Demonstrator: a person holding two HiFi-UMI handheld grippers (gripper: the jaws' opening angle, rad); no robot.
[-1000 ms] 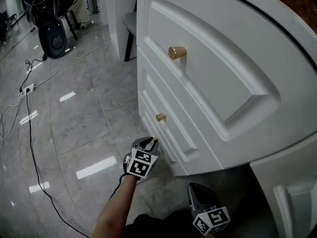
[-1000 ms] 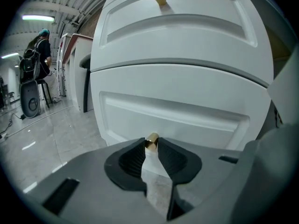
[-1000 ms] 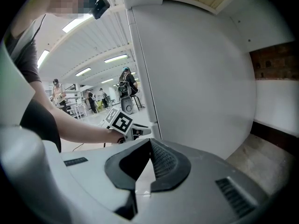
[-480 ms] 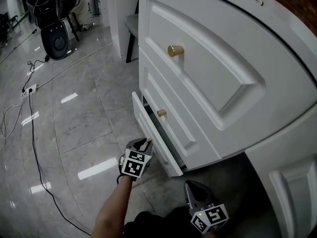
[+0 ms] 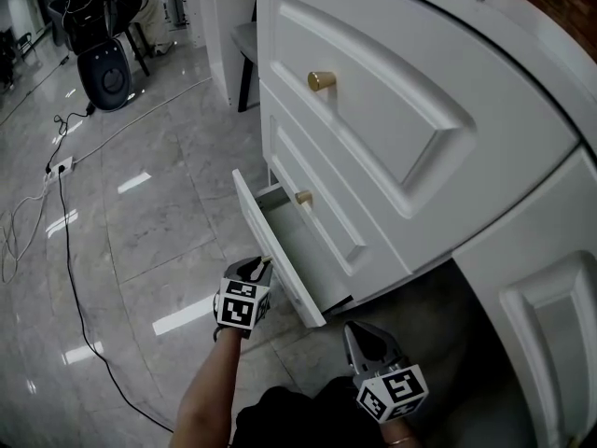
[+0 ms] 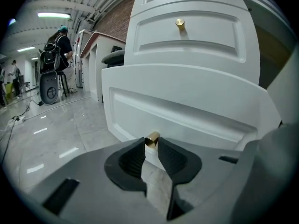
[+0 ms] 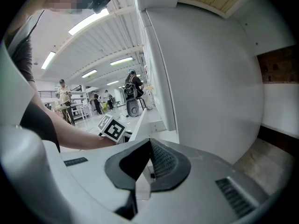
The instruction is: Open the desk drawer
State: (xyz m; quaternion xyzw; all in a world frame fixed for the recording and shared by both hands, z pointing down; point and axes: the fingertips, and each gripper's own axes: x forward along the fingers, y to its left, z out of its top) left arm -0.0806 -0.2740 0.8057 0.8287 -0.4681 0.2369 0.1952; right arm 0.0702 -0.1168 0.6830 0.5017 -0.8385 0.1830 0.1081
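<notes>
The white desk [image 5: 438, 110] has three stacked drawers with gold knobs. Its bottom drawer [image 5: 276, 250] stands pulled out, with a dark gap behind its front panel. My left gripper [image 5: 260, 268] is at that panel's near end. In the left gripper view, my left gripper [image 6: 150, 144] is shut on the bottom drawer's gold knob [image 6: 152, 139], in front of the white drawer front [image 6: 187, 106]. My right gripper [image 5: 360, 337] hangs lower, by the desk's base, its jaws together with nothing between them [image 7: 150, 143]. The middle drawer knob [image 5: 303, 197] and top drawer knob [image 5: 321, 80] are untouched.
A black cable [image 5: 70, 278] runs over the glossy grey floor to a power strip [image 5: 56, 166] at left. A black round case [image 5: 110, 77] and chair legs [image 5: 244, 87] stand further back. A white cabinet door [image 5: 550, 334] is at right. People stand far off.
The bottom drawer has slid out from closed to well open. My left gripper moved down and left with its knob. The right gripper has hardly shifted.
</notes>
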